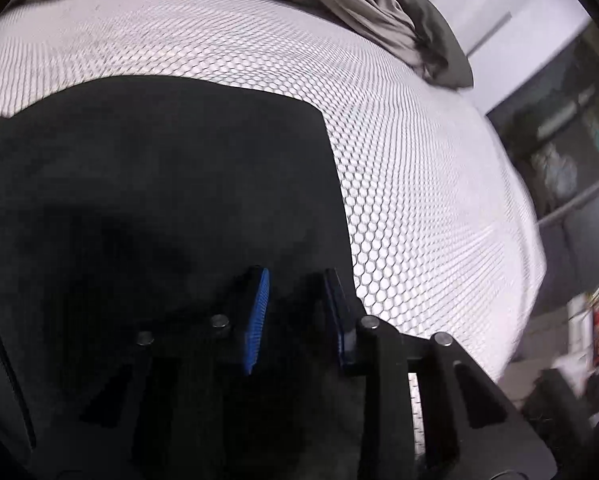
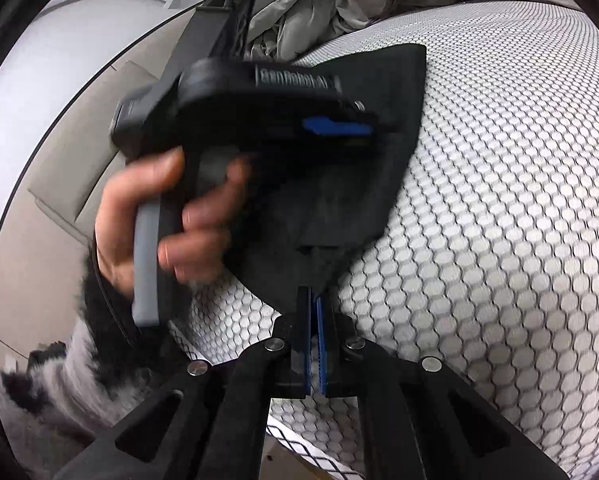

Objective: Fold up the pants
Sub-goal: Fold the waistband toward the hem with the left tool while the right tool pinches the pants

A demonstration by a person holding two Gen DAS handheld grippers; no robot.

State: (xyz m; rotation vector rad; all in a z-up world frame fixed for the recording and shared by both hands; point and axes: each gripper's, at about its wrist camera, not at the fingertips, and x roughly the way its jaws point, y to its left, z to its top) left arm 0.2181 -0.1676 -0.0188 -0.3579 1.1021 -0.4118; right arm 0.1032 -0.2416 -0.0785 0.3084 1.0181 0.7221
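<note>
Pants (image 2: 339, 184), black, lie on the honeycomb-patterned counter (image 2: 499, 240). My right gripper (image 2: 313, 320) is clenched on their near corner; my left gripper (image 1: 295, 312) stands released with cloth between its jaws. Risk: lifting one-sided drags and skews the fold toward the grey garment (image 1: 379, 4).

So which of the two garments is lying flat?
The black pants, spread smooth under the hand-held grippers; the grey garment behind is crumpled in a heap.

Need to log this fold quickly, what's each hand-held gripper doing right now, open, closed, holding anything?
Left hand-held gripper: open, jaws apart over the black pants, gripping nothing.
Right hand-held gripper: closed, pinching the edge of the black pants.
</note>
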